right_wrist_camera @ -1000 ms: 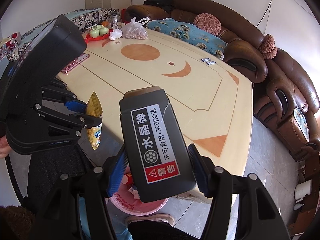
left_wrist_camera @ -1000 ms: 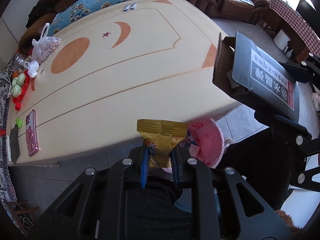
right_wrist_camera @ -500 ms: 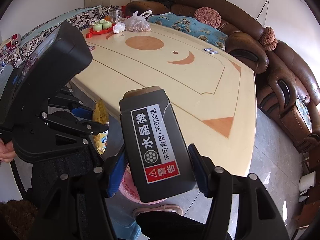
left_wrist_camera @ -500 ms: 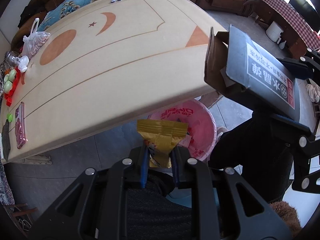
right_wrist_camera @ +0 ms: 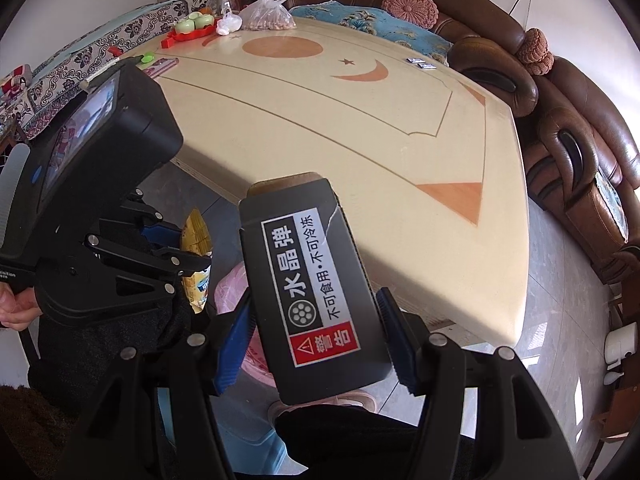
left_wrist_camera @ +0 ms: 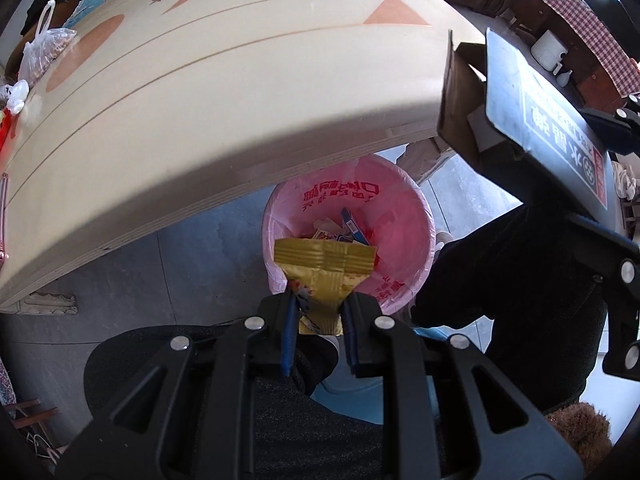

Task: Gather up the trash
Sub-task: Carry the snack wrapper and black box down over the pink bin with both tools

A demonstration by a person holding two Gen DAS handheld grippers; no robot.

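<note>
Trash was in both of your grippers. Your left gripper (left_wrist_camera: 318, 312) had its jaws pinched tight on a yellow snack wrapper (left_wrist_camera: 325, 270), whose long axis ran straight out along the fingers, crimped end farthest from you. That end hung directly over the near rim of the pink-lined bin (left_wrist_camera: 400, 200), so the wrapper lay above the opening, not beside it; by my reading, letting go from there would probably have dropped it inside, though close to the near edge.

Your right gripper (right_wrist_camera: 316, 344) had its jaws about half spread and clamped on the two long sides of a black carton (right_wrist_camera: 308, 280), printed label facing the camera, open brown flap at the far end. In the left wrist view that carton (left_wrist_camera: 536, 120) sat up and to the right of the bin, well apart from the opening and out beyond the table edge. Your left hand was therefore the nearer one to the bin, and I would judge its release came first.

Inside the bin you already had several small wrappers and a blue-edged packet lying at the bottom of the pink liner.

Just behind it stood the cream table (left_wrist_camera: 240, 100), its front edge overhanging the far rim.
</note>
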